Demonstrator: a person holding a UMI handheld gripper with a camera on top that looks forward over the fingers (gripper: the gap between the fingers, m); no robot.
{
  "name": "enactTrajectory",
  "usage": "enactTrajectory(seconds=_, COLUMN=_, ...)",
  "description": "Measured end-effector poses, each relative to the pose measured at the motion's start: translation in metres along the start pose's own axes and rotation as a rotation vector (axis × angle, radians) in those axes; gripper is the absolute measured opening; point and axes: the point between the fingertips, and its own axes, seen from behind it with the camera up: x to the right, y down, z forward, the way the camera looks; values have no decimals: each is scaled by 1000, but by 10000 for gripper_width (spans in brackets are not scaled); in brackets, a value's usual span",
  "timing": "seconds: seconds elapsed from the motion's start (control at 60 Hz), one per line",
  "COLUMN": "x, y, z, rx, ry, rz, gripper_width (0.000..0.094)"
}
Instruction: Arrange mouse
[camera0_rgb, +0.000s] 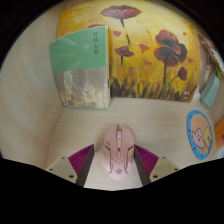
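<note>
Pink computer mouse (117, 150) lying on the pale wooden desk (80, 125), long axis running twelve to six, in line with the fingers and squarely between them. Gripper (116, 160) spread wide, magenta pads (84, 158) flanking the mouse with a sliver of gap each side, apparently not yet pressing. Green book (82, 68) at eleven o'clock, poppy painting (150, 50) at one, round cartoon coaster (202, 133) at three.

Green book (84, 68) at tabletop's far edge: few small characters on cover, too small to read. No other legible text.
</note>
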Motion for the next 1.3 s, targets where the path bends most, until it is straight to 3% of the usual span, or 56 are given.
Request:
enactTrajectory(seconds=0.133, x=-11, y=-7, z=6, rx=7, ry=-26, rz=-24, gripper_width=712)
enactTrajectory(seconds=0.217, x=-3, y=-8, z=9, rx=-2, ry=11, rz=-47, gripper_width=551)
enactTrajectory(seconds=0.367, x=0, y=-8, z=10, rx=-22, ry=20, rz=-51, gripper_width=435)
enactTrajectory(seconds=0.45, x=0, y=-10, z=3, rx=-75, ry=2, rz=-44, gripper_width=383)
enactTrajectory(seconds=0.567, x=22, y=-68, z=-52, rx=43, ry=-16, rz=-25, gripper_width=387)
enactTrajectory(seconds=0.733, x=110, y=-159, z=-139, rx=234, ry=52, rz=-34, gripper_width=384)
enactTrajectory(seconds=0.9, x=229, y=-183, z=-187, rx=302, ry=156, rz=-30, gripper_width=384)
enactTrajectory(seconds=1.017, x=299, y=-159, z=-172, rx=269, ry=180, rz=17, gripper_width=380)
enactTrajectory(seconds=1.117, x=340, y=-110, z=-130, rx=157, ry=205, rz=33, gripper_width=380)
enactTrajectory(seconds=1.3, x=350, y=-31, z=-55, rx=-14, ry=141, rz=47, gripper_width=383)
